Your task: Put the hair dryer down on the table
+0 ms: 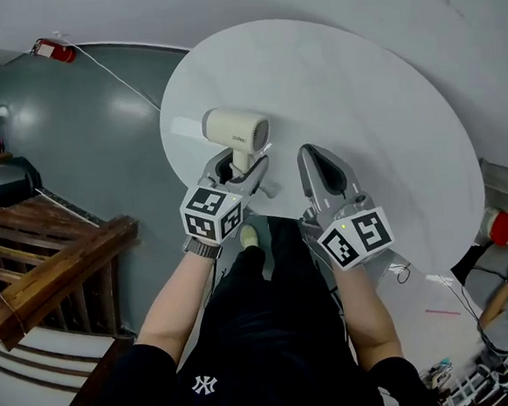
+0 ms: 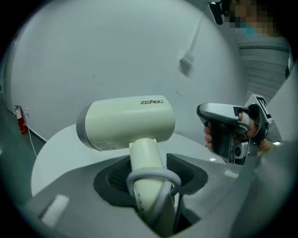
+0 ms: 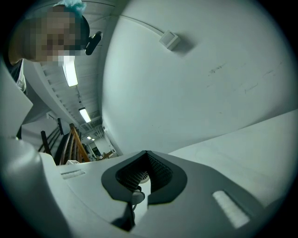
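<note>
A cream hair dryer (image 1: 235, 129) stands upright over the near left part of the round white table (image 1: 358, 84), barrel on top and pointing left. My left gripper (image 1: 241, 165) is shut on its handle. In the left gripper view the handle (image 2: 146, 162) sits between the dark pads, with a grey cord loop (image 2: 153, 179) around it, under the barrel (image 2: 125, 123). I cannot tell whether the dryer touches the table. My right gripper (image 1: 319, 162) hovers just to the right, shut and holding nothing; it also shows as the right gripper (image 2: 228, 130) in a hand. Its pads (image 3: 158, 174) meet.
A wooden stair railing (image 1: 58, 266) runs along the left. A red fire extinguisher (image 1: 54, 51) lies on the floor at the far left, with a white cable leading from it. A red object (image 1: 501, 226) and clutter sit at the right. The person's legs are below the table edge.
</note>
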`<state>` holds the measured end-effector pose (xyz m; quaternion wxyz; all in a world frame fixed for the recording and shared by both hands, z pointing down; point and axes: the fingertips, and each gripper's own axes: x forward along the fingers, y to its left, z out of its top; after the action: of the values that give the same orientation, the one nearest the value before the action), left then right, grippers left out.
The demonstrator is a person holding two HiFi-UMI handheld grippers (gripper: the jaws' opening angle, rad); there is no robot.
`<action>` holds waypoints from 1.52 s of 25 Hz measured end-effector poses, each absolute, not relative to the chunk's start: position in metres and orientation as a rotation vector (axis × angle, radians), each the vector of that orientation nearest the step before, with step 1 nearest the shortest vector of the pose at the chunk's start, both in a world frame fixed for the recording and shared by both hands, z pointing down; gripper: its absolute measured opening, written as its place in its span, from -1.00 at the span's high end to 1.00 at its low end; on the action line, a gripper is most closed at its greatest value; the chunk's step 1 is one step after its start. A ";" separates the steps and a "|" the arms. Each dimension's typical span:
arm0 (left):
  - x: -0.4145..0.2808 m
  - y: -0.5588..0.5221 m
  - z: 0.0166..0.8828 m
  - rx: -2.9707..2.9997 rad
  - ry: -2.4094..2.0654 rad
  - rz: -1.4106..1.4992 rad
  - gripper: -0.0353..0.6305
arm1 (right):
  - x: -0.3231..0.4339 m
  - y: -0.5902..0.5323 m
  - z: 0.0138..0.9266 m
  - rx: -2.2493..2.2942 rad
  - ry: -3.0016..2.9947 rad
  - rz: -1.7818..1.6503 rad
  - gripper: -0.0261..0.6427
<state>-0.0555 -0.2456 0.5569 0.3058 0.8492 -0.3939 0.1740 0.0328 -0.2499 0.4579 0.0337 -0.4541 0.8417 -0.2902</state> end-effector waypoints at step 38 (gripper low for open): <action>-0.026 -0.281 0.674 1.945 -0.988 0.878 0.21 | 0.054 -0.288 0.516 -1.423 2.504 -1.072 0.85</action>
<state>-0.0260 -0.2811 0.6737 0.3847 0.7635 -0.3876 0.3447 0.0536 -0.2879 0.5158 0.0343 -0.4628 0.8143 -0.3487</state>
